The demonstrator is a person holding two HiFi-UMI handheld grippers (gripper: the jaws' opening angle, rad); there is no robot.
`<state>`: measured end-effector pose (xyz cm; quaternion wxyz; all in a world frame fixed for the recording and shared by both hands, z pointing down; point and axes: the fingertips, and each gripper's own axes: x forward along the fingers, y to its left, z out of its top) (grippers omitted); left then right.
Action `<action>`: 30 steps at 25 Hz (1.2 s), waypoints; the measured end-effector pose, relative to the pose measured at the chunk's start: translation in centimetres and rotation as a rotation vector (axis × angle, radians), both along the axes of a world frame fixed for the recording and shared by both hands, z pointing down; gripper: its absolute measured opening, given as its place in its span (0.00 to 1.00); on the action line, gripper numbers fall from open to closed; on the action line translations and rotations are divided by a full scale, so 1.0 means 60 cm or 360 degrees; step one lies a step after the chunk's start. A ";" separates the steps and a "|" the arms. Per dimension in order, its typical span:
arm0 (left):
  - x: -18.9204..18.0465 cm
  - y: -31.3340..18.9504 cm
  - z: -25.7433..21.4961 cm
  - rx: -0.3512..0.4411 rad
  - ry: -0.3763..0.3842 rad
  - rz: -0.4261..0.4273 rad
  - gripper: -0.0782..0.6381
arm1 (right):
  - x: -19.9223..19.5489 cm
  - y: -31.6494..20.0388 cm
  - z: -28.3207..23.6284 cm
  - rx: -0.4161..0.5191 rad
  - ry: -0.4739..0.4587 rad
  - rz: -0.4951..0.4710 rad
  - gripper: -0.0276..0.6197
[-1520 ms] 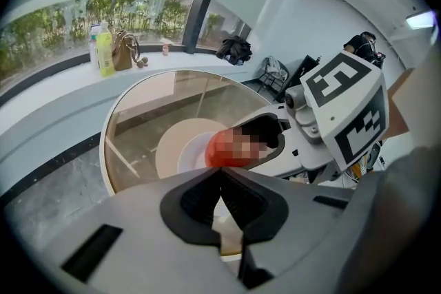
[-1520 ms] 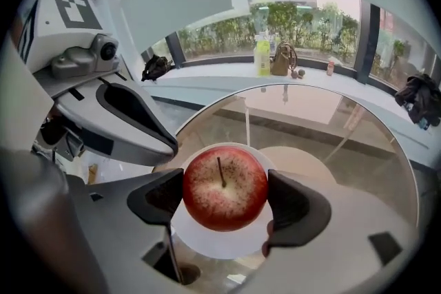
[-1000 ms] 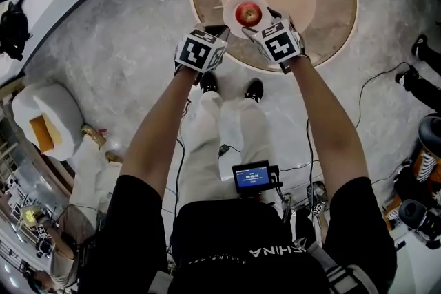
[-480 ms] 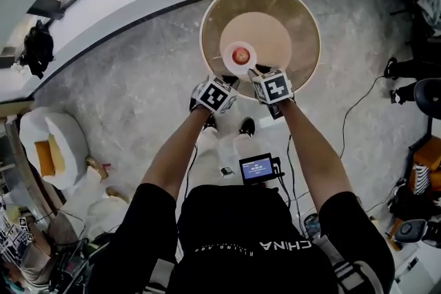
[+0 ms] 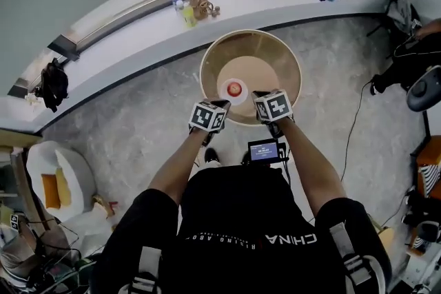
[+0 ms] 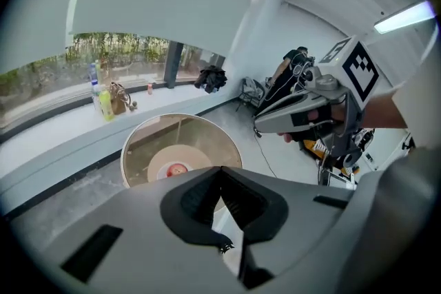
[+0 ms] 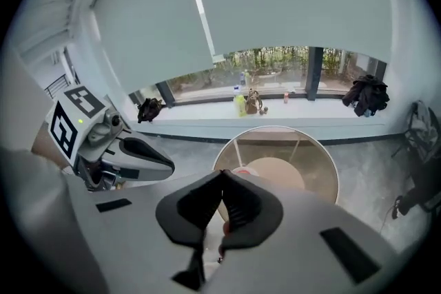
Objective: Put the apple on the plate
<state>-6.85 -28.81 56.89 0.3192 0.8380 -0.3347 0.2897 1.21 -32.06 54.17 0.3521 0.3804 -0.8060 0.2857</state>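
Red apple [image 5: 235, 87]: seated on small white plate [image 5: 225, 92], at the centre of round glass-topped counter [image 5: 286, 65]. Left tongs [image 6: 220, 170] and right tongs [image 7: 222, 174]: both closed tip to tip, gripping nothing, well above the apple and nearer the person. Hazard, judged: a knock to plate or counter could roll the fruit off.

A black short-sleeved T-shirt [image 5: 241, 217] carries white lettering; grey-and-white straps [image 5: 143, 265] lie on both its shoulders; just ahead of the T-shirt sits a black box [image 5: 264, 151] with a blue screen; the left gripper [image 6: 220, 169] and right gripper [image 7: 222, 172] have grey shells, ribbed black pads, and a white cube [image 5: 208, 116] printed with black square markers
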 end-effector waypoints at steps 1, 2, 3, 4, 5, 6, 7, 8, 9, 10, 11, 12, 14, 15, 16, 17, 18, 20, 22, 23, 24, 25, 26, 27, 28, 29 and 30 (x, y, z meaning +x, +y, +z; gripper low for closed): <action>0.000 -0.003 -0.005 0.0017 -0.0015 -0.0013 0.13 | 0.009 -0.004 -0.011 0.0022 -0.0016 0.0014 0.09; -0.002 -0.005 -0.009 0.0032 -0.0037 -0.0016 0.13 | 0.016 -0.009 -0.021 0.0045 -0.0028 0.0027 0.09; -0.002 -0.004 -0.011 0.0043 -0.0059 -0.0011 0.13 | 0.021 -0.011 -0.030 0.0064 -0.0037 0.0037 0.09; -0.001 -0.002 -0.014 0.0053 -0.0077 -0.0002 0.13 | 0.026 -0.011 -0.038 0.0077 -0.0043 0.0046 0.09; 0.002 -0.002 -0.018 0.0064 -0.0088 0.0006 0.13 | 0.031 -0.011 -0.043 0.0086 -0.0048 0.0051 0.09; 0.005 -0.003 -0.022 0.0077 -0.0094 0.0012 0.13 | 0.034 -0.011 -0.048 0.0094 -0.0054 0.0053 0.09; 0.007 -0.006 -0.027 0.0090 -0.0097 0.0013 0.13 | 0.034 -0.011 -0.050 0.0100 -0.0058 0.0052 0.09; 0.008 -0.007 -0.031 0.0100 -0.0100 0.0013 0.13 | 0.033 -0.010 -0.051 0.0102 -0.0062 0.0050 0.09; 0.009 -0.007 -0.035 0.0106 -0.0105 0.0014 0.13 | 0.032 -0.007 -0.051 0.0102 -0.0066 0.0045 0.09; 0.010 -0.005 -0.037 0.0112 -0.0111 0.0015 0.13 | 0.031 -0.004 -0.050 0.0100 -0.0069 0.0038 0.09; 0.012 -0.003 -0.040 0.0115 -0.0120 0.0015 0.13 | 0.031 -0.001 -0.050 0.0099 -0.0073 0.0031 0.09; 0.014 -0.001 -0.041 0.0116 -0.0130 0.0014 0.13 | 0.033 0.001 -0.050 0.0100 -0.0076 0.0028 0.09; 0.017 0.006 -0.043 0.0111 -0.0153 -0.0002 0.13 | 0.041 0.002 -0.052 0.0109 -0.0081 0.0040 0.09; 0.019 0.010 -0.044 0.0107 -0.0161 -0.0019 0.13 | 0.049 0.002 -0.051 0.0114 -0.0083 0.0047 0.09; 0.021 0.016 -0.045 0.0101 -0.0166 -0.0043 0.13 | 0.057 0.004 -0.051 0.0116 -0.0082 0.0052 0.09; 0.022 0.023 -0.045 0.0092 -0.0171 -0.0071 0.13 | 0.065 0.005 -0.049 0.0114 -0.0079 0.0055 0.09; 0.023 0.031 -0.046 0.0082 -0.0180 -0.0094 0.13 | 0.073 0.008 -0.047 0.0108 -0.0079 0.0057 0.09; 0.023 0.053 -0.041 0.0058 -0.0212 -0.0116 0.13 | 0.082 0.015 -0.039 0.0079 -0.0106 0.0057 0.09; 0.023 0.082 -0.033 0.0030 -0.0243 -0.0126 0.13 | 0.086 0.031 -0.026 0.0041 -0.0147 0.0056 0.09; 0.023 0.099 -0.029 0.0017 -0.0248 -0.0134 0.13 | 0.088 0.041 -0.019 0.0030 -0.0150 0.0059 0.09; 0.023 0.117 -0.025 0.0008 -0.0247 -0.0142 0.13 | 0.092 0.053 -0.010 0.0027 -0.0137 0.0068 0.09; 0.023 0.133 -0.021 0.0005 -0.0240 -0.0145 0.13 | 0.096 0.065 -0.002 0.0031 -0.0113 0.0083 0.09; 0.021 0.150 -0.017 0.0005 -0.0234 -0.0140 0.13 | 0.098 0.078 0.005 0.0037 -0.0092 0.0098 0.09; 0.016 0.168 -0.012 0.0003 -0.0233 -0.0136 0.13 | 0.096 0.095 0.010 0.0040 -0.0082 0.0104 0.09; 0.008 0.187 -0.005 -0.0004 -0.0235 -0.0143 0.13 | 0.091 0.116 0.014 0.0036 -0.0081 0.0091 0.09; 0.000 0.205 0.001 -0.0017 -0.0233 -0.0168 0.13 | 0.086 0.138 0.016 0.0027 -0.0084 0.0058 0.09; -0.006 0.222 0.004 -0.0030 -0.0221 -0.0207 0.13 | 0.083 0.160 0.016 0.0017 -0.0081 0.0016 0.09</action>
